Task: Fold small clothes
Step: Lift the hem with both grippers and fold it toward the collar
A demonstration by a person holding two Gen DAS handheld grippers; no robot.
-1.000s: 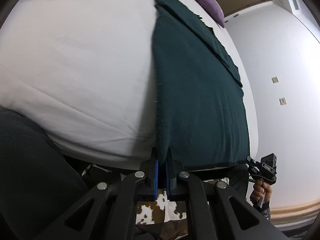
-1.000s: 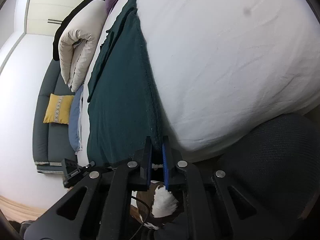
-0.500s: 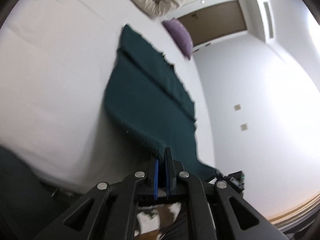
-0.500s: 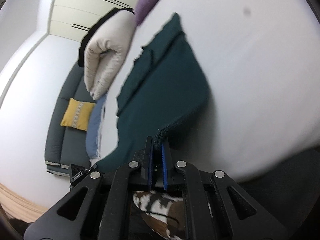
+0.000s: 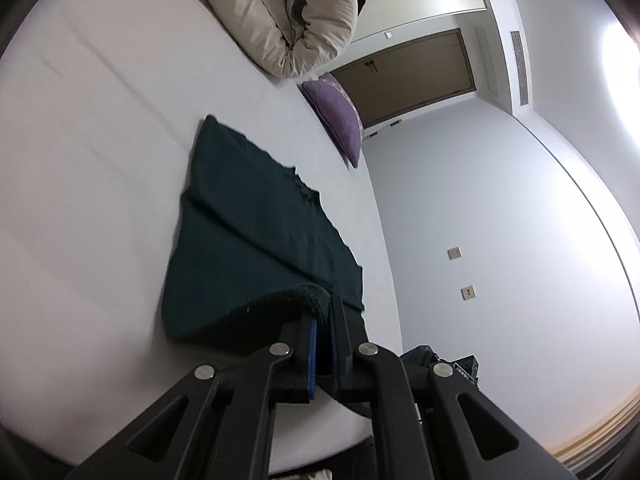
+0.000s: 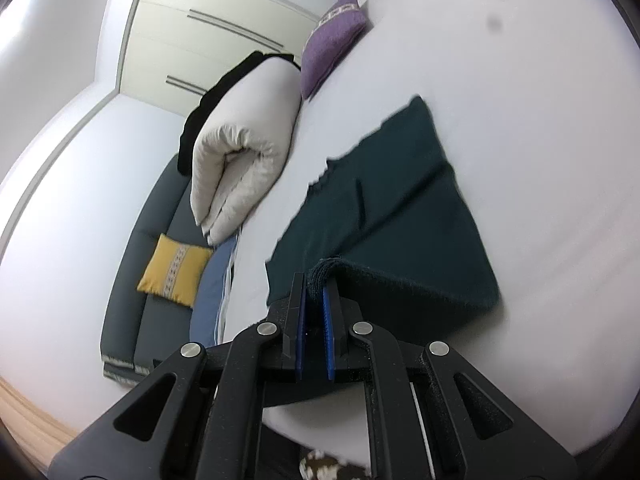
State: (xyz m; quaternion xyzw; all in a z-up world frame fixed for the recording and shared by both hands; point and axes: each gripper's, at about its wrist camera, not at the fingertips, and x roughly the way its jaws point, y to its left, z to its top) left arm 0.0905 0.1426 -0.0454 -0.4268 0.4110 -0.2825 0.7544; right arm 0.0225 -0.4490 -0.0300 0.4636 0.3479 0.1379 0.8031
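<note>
A dark green knitted garment (image 5: pixel 256 232) lies on the white bed (image 5: pixel 88 160), its sleeves folded in across the body. My left gripper (image 5: pixel 324 308) is shut on one near hem corner and holds it lifted over the garment. My right gripper (image 6: pixel 316 280) is shut on the other near hem corner of the garment (image 6: pixel 400 200), also raised above the bed (image 6: pixel 540 120). The near hem curls forward over the lower part of the garment.
A rolled beige duvet (image 5: pixel 288 16) and a purple cushion (image 5: pixel 336 120) lie at the far end of the bed. A grey sofa (image 6: pixel 148 280) with a yellow cushion (image 6: pixel 174 270) stands beside the bed. A wall (image 5: pixel 500 240) runs along the other side.
Both grippers have lifted the garment's near hem from the bed's edge and carried it forward over the garment. The view has swung up toward the far end of the bed.
</note>
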